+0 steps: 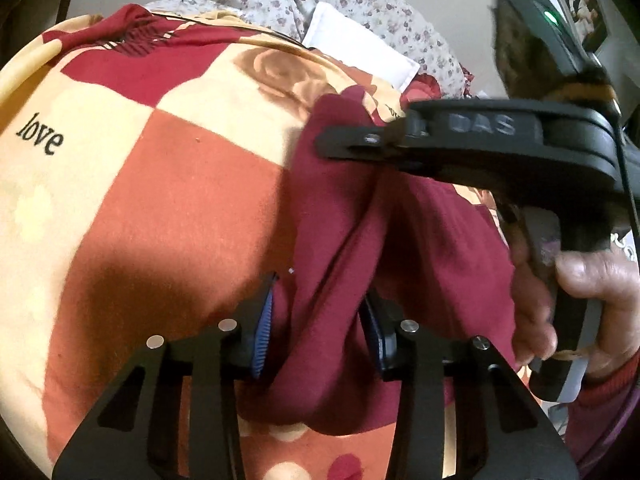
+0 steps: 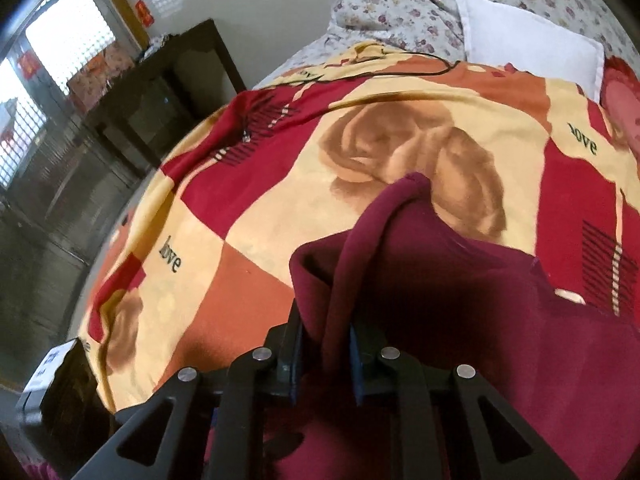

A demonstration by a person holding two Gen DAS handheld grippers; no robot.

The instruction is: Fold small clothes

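Left fingers (image 1: 316,332): pinch red cloth (image 1: 400,240) | right fingers (image 2: 326,356): pinch same cloth fold | cloth: bunched up on bed blanket (image 2: 260,208)

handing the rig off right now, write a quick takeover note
Left claw: closed on a bunched fold of the maroon garment.
Right claw: closed on another fold of the same garment; the hand holds it close beside the left one.
Garment: crumpled, partly lifted off the patterned blanket; white pillow farther back.
Done: both grips taken.
Left: spread it flat, then fold; no neat fold visible yet.
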